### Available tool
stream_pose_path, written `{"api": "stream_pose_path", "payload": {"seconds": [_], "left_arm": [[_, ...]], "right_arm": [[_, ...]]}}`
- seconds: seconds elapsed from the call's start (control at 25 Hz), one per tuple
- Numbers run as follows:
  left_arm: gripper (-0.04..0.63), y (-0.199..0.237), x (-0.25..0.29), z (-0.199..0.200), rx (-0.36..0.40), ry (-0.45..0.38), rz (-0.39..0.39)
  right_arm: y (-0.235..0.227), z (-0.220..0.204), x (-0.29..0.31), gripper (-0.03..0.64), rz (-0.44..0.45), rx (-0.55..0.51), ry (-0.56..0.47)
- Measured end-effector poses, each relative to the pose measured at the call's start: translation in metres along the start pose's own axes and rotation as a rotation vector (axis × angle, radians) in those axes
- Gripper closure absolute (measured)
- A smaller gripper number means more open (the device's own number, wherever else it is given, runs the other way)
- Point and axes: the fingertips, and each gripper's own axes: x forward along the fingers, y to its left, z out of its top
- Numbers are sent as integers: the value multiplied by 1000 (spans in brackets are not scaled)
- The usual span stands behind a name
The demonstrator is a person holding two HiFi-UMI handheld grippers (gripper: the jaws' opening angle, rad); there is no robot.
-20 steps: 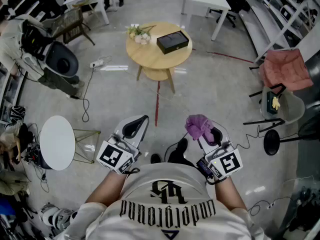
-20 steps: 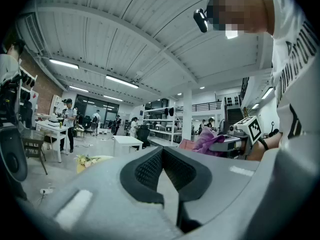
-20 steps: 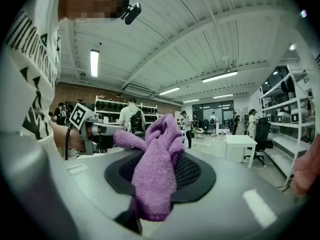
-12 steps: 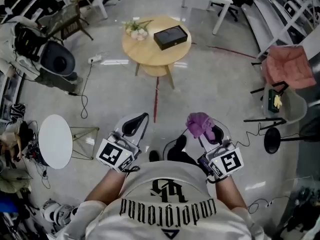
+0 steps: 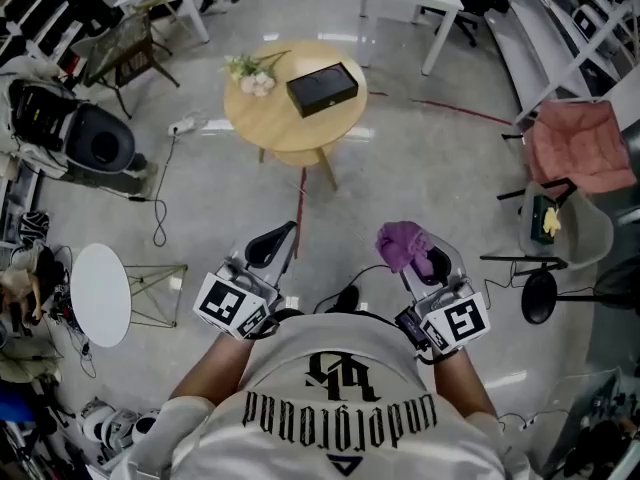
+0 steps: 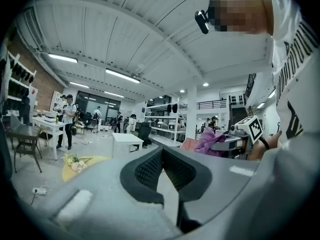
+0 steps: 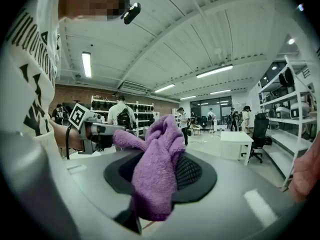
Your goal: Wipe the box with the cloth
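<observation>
On round bench (image 5: 300, 133) ahead: one black box (image 5: 322, 89), one flower bunch (image 5: 250, 72). Two tongs: left tongs (image 5: 284, 238) pressed together, empty; right tongs (image 5: 418, 258) pinching one purple cloth (image 5: 402, 242).

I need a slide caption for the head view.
Person faces round table bearing black box; right tongs grip purple cloth, left tongs shut, empty.

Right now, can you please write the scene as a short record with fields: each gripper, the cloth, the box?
left gripper: jaws together, nothing between them
right gripper: jaws closed on the cloth
cloth: purple, bunched, far from the box
box: black, closed, on the round table, beside the flowers
wiping: not yet begun
</observation>
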Motion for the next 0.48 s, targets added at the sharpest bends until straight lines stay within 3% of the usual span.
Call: {"api": "stream_pose_path", "payload": {"seconds": [0.48], "left_arm": [[589,27,71,5,-8,1,39]], "right_arm": [[-72,-2,31,474,4,31,9]]}}
